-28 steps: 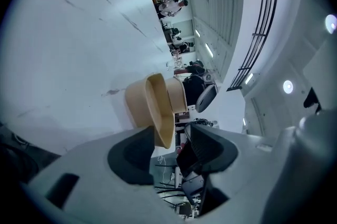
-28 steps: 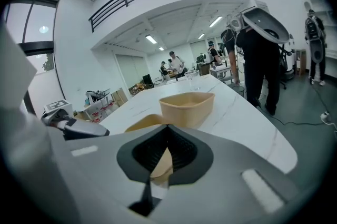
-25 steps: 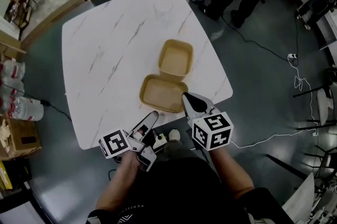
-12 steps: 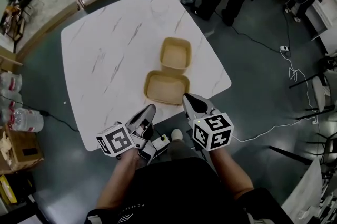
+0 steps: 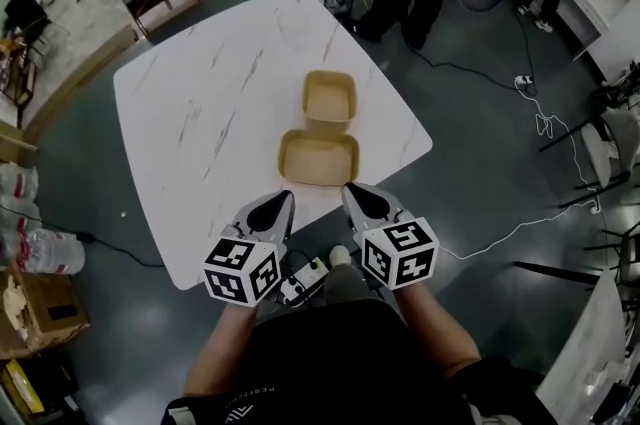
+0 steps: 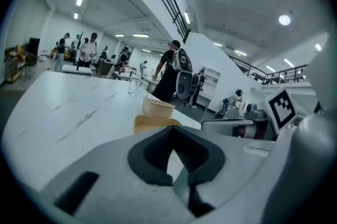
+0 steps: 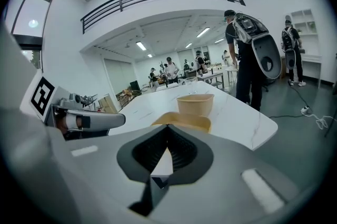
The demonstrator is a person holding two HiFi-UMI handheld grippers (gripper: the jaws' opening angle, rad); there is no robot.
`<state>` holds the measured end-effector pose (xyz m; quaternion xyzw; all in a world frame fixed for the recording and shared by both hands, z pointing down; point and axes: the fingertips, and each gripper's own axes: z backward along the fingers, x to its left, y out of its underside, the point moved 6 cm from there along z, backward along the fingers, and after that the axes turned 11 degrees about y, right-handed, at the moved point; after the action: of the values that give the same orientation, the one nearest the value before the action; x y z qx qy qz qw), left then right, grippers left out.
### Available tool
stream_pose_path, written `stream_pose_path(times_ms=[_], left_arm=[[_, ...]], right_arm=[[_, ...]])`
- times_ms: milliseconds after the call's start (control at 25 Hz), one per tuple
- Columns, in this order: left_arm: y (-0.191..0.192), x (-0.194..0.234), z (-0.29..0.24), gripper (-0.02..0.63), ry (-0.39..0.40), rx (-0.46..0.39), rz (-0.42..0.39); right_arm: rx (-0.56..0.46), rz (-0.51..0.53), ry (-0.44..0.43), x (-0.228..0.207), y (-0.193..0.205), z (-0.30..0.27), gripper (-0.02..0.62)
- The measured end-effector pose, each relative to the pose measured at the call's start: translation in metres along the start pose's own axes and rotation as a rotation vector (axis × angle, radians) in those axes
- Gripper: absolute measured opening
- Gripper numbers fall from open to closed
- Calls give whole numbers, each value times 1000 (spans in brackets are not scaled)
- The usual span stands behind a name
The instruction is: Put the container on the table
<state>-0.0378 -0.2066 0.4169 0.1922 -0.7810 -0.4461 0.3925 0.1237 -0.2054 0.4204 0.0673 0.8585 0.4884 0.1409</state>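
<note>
**Task item.** The container (image 5: 320,153) lies open on the bench (image 5: 200,133), close to the near right edge. The head view shows it from above as two joined square trays, one nearer and one farther. The left gripper view (image 6: 156,122) and right gripper view (image 7: 185,119) show it edge-on: the far tray stands as a taller tub and the near tray sits lower.

**Left tool.** The left tool (image 5: 283,200) hovers at the near edge of the bench, just short of the container. Its own view (image 6: 172,130) shows the jaws together with nothing between them. That view also shows a clear glass (image 6: 131,86) on the bench beyond the container. The head view does not resolve it.

**Right tool.** The right tool (image 5: 352,190) hovers beside the left tool, just clear of the near tray. Its own view (image 7: 167,128) shows the jaws together and empty.

**Cross-views.** Each gripper view shows the other tool's marker cube (image 6: 284,107) (image 7: 42,95). A person with a backpack (image 7: 247,44) stands beyond the far right corner.
</note>
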Motion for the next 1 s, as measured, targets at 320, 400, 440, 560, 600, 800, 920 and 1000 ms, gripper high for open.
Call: stream_pose_path(times_ms=[320,400,440,560,600,800,920,1000], left_arm=[[7,-11,16,-6,-4,57,-146],[9,-11,19,-6,-6,59,-159],[9,-12,21,-5,-8,63,-172],[11,-14,24,-6,-6,72,-194],[12,-15,25,-6,-1,71,-188],[15,-14,27,-6,7,74,-176],[17,-14,26,-6,14,74,-165],[18,-16,26,-6,17,76,-161]], right_arm=[[-20,-3,22,19,5,15,0],[-23,0,26,24,6,18,0],[-24,1,27,26,7,20,0],[-25,6,37,31,10,25,0],[-26,9,41,32,11,26,0],[-29,26,45,37,12,29,-2],[-26,28,46,37,14,31,-2],[-26,32,46,37,15,32,-2]])
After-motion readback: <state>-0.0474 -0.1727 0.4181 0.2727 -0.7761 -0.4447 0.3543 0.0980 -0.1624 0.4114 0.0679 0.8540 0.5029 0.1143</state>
